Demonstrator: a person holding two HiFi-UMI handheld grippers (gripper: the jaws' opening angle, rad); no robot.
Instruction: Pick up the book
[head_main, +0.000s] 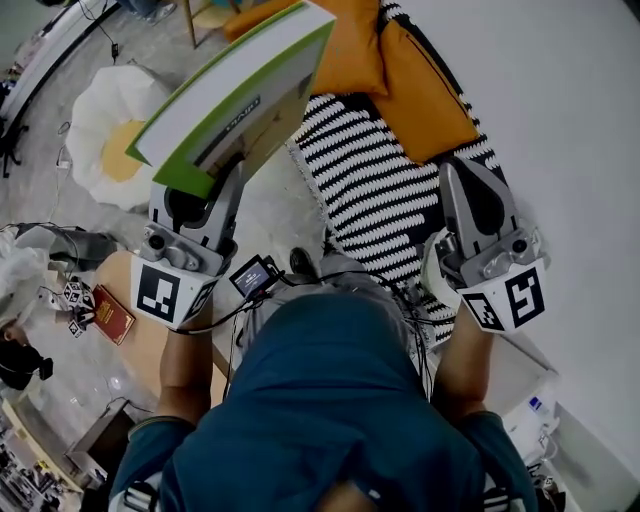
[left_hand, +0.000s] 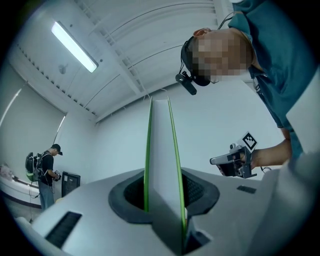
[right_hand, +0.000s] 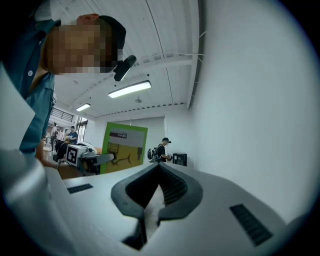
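Note:
A thick book (head_main: 235, 95) with green covers and white page edges is lifted off any surface, tilted, at the upper left of the head view. My left gripper (head_main: 205, 185) is shut on its lower corner. In the left gripper view the book (left_hand: 161, 150) stands edge-on between the jaws of that gripper (left_hand: 164, 200), pads against both covers. My right gripper (head_main: 462, 172) is shut and empty, apart from the book, over a striped blanket. The right gripper view shows those jaws (right_hand: 159, 167) closed together, and the book's green front (right_hand: 124, 149) with the left gripper (right_hand: 107, 158) beside it.
A black-and-white striped blanket (head_main: 380, 190) and orange cushions (head_main: 420, 90) lie along the white wall (head_main: 560, 120). A white and yellow round cushion (head_main: 110, 130) sits on the floor at left. A wooden table with a small red book (head_main: 113, 320) is at lower left. Another person (left_hand: 45, 172) stands far off.

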